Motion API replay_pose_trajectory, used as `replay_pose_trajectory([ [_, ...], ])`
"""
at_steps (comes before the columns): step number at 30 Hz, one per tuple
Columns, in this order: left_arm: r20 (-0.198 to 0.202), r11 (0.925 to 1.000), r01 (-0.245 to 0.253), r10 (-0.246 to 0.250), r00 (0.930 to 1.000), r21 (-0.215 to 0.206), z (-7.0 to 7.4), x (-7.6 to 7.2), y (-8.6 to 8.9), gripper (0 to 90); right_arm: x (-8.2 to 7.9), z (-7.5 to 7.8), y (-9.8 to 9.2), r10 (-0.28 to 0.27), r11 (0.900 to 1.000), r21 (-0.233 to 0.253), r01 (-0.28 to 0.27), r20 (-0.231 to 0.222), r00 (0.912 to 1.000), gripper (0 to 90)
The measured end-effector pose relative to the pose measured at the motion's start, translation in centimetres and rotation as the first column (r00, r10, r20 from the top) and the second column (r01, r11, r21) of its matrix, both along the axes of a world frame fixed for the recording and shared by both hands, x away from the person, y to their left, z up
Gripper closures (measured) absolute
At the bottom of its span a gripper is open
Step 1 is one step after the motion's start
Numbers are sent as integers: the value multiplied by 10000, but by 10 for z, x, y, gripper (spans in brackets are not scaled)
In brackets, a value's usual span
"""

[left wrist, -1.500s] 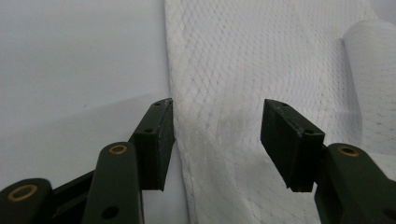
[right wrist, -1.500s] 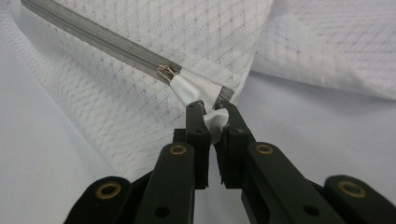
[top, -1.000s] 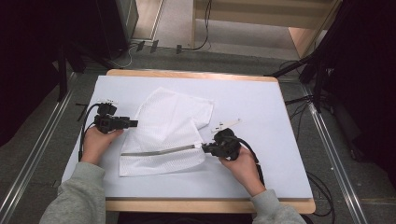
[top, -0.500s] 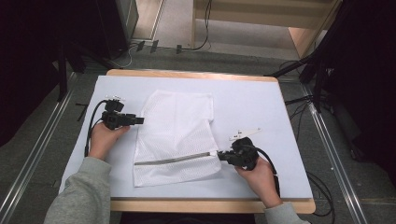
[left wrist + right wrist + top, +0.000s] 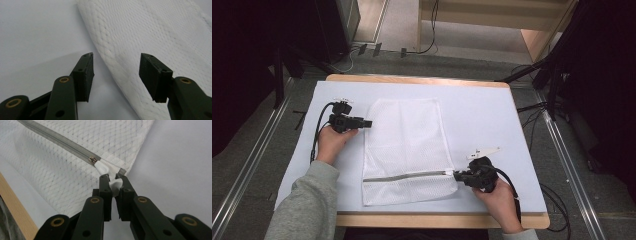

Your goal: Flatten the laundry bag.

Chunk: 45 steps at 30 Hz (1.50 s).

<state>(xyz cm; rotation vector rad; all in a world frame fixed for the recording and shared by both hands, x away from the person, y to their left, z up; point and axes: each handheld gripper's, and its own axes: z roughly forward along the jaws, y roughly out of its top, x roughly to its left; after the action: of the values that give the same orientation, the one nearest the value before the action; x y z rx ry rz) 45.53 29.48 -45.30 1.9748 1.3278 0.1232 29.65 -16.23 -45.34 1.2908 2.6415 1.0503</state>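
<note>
A white mesh laundry bag [image 5: 404, 140] lies flat on the table, its grey zipper [image 5: 407, 176] running across near the front end. My right gripper [image 5: 456, 175] sits at the bag's front right corner. In the right gripper view it [image 5: 112, 180] is shut on the white zipper pull [image 5: 103, 167] at the end of the zipper [image 5: 57, 141]. My left gripper [image 5: 369, 123] rests by the bag's left edge near the far end. In the left gripper view it [image 5: 117, 56] stands open, and the bag's edge [image 5: 155, 32] runs between the jaws without being gripped.
The table [image 5: 492, 120] has a pale cover and a wooden front edge [image 5: 437, 220], close to the bag's front end. Bare surface lies right of the bag. Cables [image 5: 532, 107] and metal rails [image 5: 567, 165] run on the floor beside the table.
The bag went from crumpled to flat and stretched toward the front edge. My right gripper drew the zipper pull rightward and nearer. The left gripper shifted right along the bag's far left edge.
</note>
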Motion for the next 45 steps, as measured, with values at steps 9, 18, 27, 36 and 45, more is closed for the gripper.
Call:
replay_pose_trajectory([
  [9,162,9999,-118,119,9998,-46,-2,7,-5,504,-13,-3,-3,34,10000,63,-32,-291,9996,814],
  [18,-20,9998,64,-65,10000,-187,-6,8,-14,740,-4,-2,-8,-201,9988,441,195,133,9997,668],
  [27,436,9996,-273,271,9987,46,0,13,-15,892,4,1,-6,-499,9956,814,453,555,9972,657],
  [36,174,9988,-487,486,9987,55,-2,18,-12,658,24,-1,2,-729,9933,964,636,960,9927,633],
  [45,2,9993,-50,50,10000,367,12,-6,-9,536,54,-5,13,-742,9942,859,646,1134,9908,599],
])
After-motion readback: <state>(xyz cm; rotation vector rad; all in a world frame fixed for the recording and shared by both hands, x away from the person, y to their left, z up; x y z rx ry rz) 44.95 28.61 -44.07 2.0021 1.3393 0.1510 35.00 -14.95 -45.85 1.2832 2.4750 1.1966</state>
